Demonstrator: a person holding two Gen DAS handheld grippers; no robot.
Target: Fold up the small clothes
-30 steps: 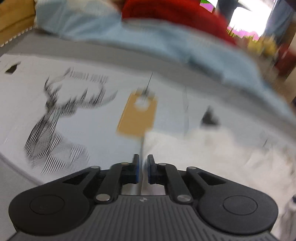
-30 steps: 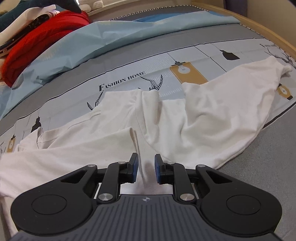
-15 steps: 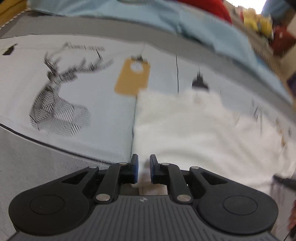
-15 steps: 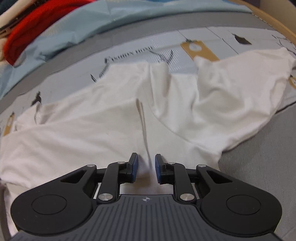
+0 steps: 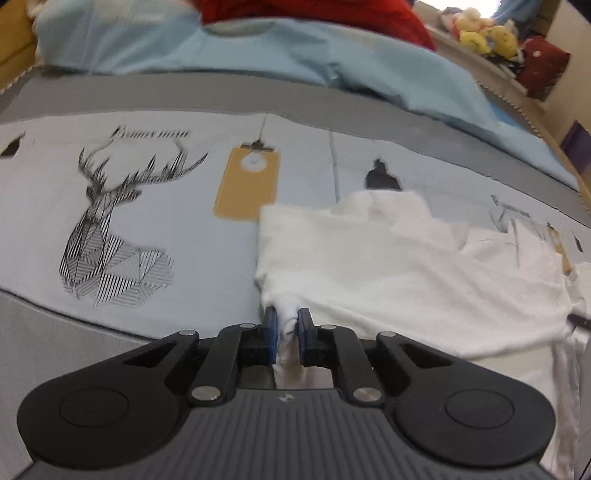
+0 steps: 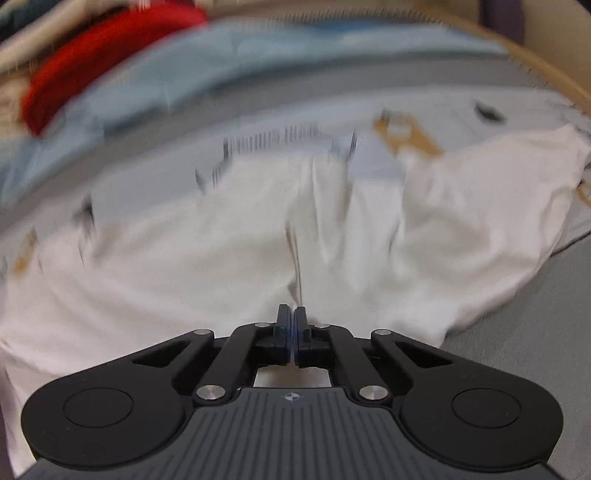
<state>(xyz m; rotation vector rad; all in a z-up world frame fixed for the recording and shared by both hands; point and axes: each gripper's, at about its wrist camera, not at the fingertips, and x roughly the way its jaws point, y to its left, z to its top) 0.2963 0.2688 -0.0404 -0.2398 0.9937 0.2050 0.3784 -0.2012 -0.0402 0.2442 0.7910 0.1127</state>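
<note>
A white garment (image 5: 388, 266) lies spread and creased on the printed bed sheet (image 5: 155, 229). In the left wrist view my left gripper (image 5: 287, 325) has its blue pads on either side of a bunched corner at the garment's left edge, a narrow gap between them filled with cloth. In the right wrist view the same garment (image 6: 221, 258) fills the middle. My right gripper (image 6: 291, 325) is shut, pads together, pinching the garment's near edge at a centre crease. This view is motion-blurred.
A light blue blanket (image 5: 258, 55) and a red cloth (image 5: 314, 14) lie at the back of the bed. Stuffed toys (image 5: 487, 33) sit far right. A wooden bed frame (image 6: 546, 74) curves along the right. Grey mattress (image 6: 546, 332) shows at right.
My left gripper moved right onto the garment's left corner and now has cloth between its pads. My right gripper closed from a small gap to fully shut on the garment's near edge.
</note>
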